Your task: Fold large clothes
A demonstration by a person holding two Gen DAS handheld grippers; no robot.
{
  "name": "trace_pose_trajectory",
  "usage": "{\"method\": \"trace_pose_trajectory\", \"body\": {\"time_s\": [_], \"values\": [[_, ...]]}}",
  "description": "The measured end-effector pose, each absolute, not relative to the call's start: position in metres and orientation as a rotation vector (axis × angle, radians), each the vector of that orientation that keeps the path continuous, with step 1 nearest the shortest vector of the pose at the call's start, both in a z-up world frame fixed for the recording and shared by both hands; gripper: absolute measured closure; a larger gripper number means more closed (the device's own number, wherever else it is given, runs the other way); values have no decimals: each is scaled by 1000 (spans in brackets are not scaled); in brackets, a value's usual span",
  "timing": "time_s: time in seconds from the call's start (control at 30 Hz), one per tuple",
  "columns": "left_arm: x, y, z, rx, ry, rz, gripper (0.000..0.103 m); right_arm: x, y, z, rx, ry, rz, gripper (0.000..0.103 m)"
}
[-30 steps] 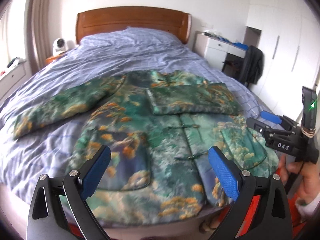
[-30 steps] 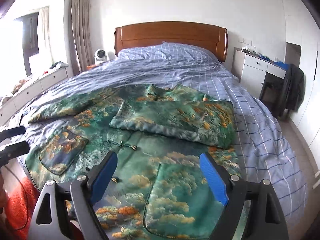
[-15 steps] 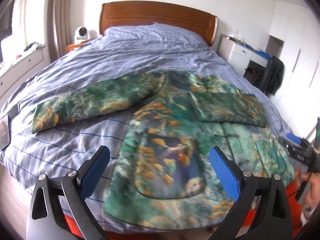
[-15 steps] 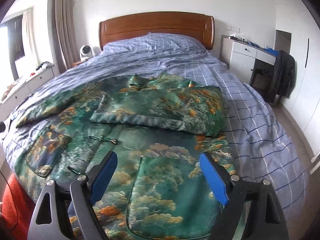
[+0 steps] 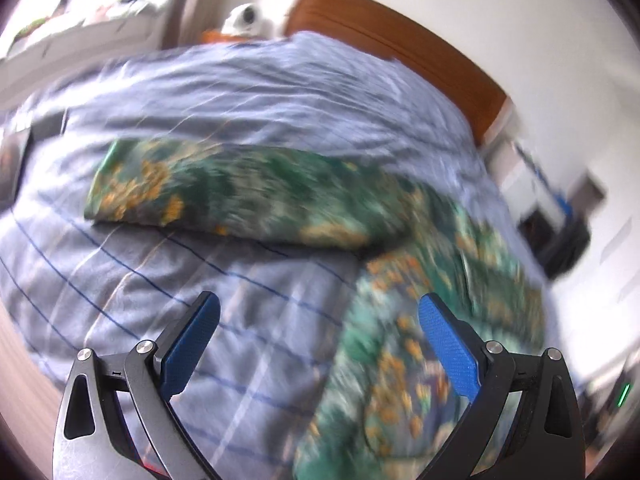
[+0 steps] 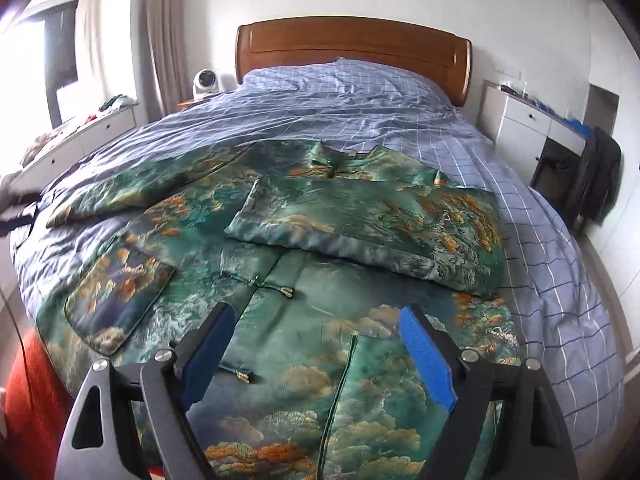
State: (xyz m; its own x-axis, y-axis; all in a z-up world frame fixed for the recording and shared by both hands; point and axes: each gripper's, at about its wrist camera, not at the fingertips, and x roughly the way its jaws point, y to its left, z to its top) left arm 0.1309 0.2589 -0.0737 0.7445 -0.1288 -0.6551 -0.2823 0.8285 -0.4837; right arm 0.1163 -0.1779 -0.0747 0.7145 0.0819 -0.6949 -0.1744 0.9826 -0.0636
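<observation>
**Desk:** What does the bedroom shot show?

**Photographer:** A large green brocade jacket [image 6: 280, 288], patterned with orange trees and pale clouds, lies face up across the foot of a bed [image 6: 532, 240] made with a blue checked cover. One sleeve [image 6: 372, 224] is already folded in across the chest. The other sleeve [image 5: 224, 196] lies stretched out sideways on the cover, flat and unfolded.

**Desk:** And the tools?

**Photographer:** Both empty. The right gripper [image 6: 316, 348] hangs over the jacket's lower front, near the frog fastenings, its blue pads spread wide with nothing between them. The left gripper [image 5: 318, 340] is also spread wide and holds nothing; it hangs over bare bedcover beside the jacket's hem, facing the outstretched sleeve. That view is smeared with blur, so fine detail is lost.

**Desk:** How far along would you call it?

**Photographer:** Early. One sleeve in, by my reading; the second sleeve to be brought across, then the body to be folded up from the hem. None of that has begun, and neither gripper touches the cloth.

**Desk:** Anything else in frame?

**Photographer:** A wooden headboard [image 6: 352, 48], a small white fan [image 6: 206, 82] beside it, and a white dresser [image 6: 520, 120].
</observation>
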Motion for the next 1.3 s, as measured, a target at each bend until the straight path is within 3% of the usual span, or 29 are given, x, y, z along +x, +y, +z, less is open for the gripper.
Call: {"method": "trace_pose_trajectory", "body": {"time_s": [0.1, 0.3, 0.4, 0.5, 0.53, 0.57, 0.63, 0.77, 1.0, 1.13, 1.3], "values": [[155, 315, -104, -814, 736, 153, 3, 111, -182, -74, -118, 760, 142, 17], [209, 366, -161, -970, 811, 296, 4, 105, -201, -78, -61, 790, 113, 17], [216, 376, -174, -1003, 778, 397, 13, 101, -206, -76, -44, 793, 104, 17], [213, 377, -176, -1006, 737, 481, 34, 97, -206, -75, -56, 785, 105, 17], [211, 375, -176, -998, 731, 501, 48, 96, -206, -76, -59, 787, 105, 17], [211, 376, -177, -987, 734, 501, 68, 96, -206, -77, -58, 791, 106, 17], [214, 374, -173, -945, 745, 471, 91, 98, -206, -81, -50, 803, 109, 17], [217, 351, -132, -725, 717, 486, 95, 97, -204, -82, -45, 800, 124, 17], [217, 200, -30, -30, 551, 334, 95, 96, -209, -79, -24, 774, 117, 17], [208, 102, -28, 240, 512, 159, 95, 97, -216, -77, -1, 767, 101, 17], [206, 12, -65, 340, 573, -27, 95, 95, -224, -72, 8, 750, 91, 17]]}}
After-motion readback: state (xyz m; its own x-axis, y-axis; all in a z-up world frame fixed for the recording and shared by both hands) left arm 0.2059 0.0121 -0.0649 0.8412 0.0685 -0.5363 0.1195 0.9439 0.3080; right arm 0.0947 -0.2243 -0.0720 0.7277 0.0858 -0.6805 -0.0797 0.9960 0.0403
